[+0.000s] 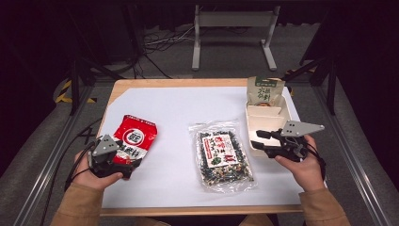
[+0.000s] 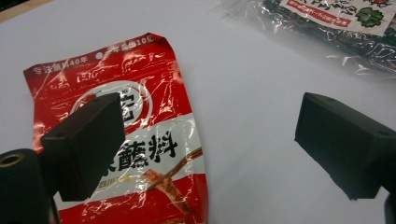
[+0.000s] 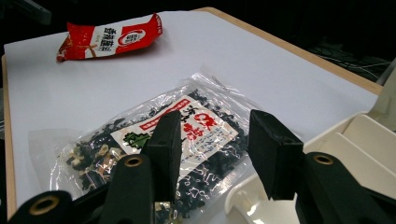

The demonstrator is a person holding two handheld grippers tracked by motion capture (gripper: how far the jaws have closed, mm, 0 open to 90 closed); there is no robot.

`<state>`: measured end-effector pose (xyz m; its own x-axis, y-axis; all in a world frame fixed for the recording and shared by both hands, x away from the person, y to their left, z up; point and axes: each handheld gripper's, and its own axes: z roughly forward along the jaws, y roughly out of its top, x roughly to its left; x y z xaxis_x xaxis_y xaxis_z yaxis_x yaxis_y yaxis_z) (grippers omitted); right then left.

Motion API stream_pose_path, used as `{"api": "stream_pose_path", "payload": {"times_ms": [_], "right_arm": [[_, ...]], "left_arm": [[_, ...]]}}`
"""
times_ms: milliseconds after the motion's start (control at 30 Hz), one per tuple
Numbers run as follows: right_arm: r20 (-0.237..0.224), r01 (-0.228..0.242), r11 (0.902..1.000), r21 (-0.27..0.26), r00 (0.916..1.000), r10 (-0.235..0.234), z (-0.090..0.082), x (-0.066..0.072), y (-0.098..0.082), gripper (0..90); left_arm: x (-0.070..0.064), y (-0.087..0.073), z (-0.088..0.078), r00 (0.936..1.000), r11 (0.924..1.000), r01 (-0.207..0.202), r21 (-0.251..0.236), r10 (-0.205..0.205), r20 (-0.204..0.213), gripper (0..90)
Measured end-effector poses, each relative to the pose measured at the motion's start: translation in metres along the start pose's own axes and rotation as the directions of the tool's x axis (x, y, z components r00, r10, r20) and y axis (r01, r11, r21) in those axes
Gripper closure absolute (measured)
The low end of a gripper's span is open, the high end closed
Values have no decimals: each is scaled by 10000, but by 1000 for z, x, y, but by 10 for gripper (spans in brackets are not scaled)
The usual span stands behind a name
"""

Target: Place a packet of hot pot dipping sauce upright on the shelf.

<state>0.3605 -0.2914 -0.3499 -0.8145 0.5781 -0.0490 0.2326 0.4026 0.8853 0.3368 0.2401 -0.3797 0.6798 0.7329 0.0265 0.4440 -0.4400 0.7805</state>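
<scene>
Clear crinkled plastic, the seaweed packet (image 1: 225,156) lies flat at the middle of my desk (image 1: 179,108), which is white-topped with a pale wood rim; beyond it the room is dark, with grey floor and cables. My right tongs (image 1: 256,139) hang level over the near edge of the cream divided tray (image 1: 266,114) just right of the packet, their black jaws apart with nothing between them. My left tongs (image 1: 123,165) are spread wide over the near end of the glossy red sauce pouch (image 1: 134,138), without touching it. A green pouch (image 1: 265,91) stands behind the tray.
</scene>
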Motion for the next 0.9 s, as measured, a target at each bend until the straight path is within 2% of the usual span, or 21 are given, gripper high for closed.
{"api": "stream_pose_path", "payload": {"times_ms": [100,300,467,667,800,900], "right_arm": [[-143,74,10000,50,9999,-73,3,2,0,544],[-342,201,9997,128,9992,-197,6,7,2,553],[-413,208,9994,280,9990,-196,8,8,3,567],[-559,284,9987,420,9981,-260,12,11,4,570],[-589,318,9985,450,9978,-291,14,13,4,569],[-626,301,9985,450,9977,-272,15,14,3,567]], "left_arm": [[4,0,-3,9999,9999,97,-102,-96,107,131],[29,-4,-12,9964,9960,832,-335,-837,-152,160],[48,-9,-12,9952,9953,954,-180,-958,-189,285],[69,-18,-9,9886,9897,1429,-132,-1433,-452,297],[77,-22,-7,9837,9852,1714,-47,-1714,-541,272],[81,-25,-4,9785,9801,1976,205,-1960,-647,236]]}}
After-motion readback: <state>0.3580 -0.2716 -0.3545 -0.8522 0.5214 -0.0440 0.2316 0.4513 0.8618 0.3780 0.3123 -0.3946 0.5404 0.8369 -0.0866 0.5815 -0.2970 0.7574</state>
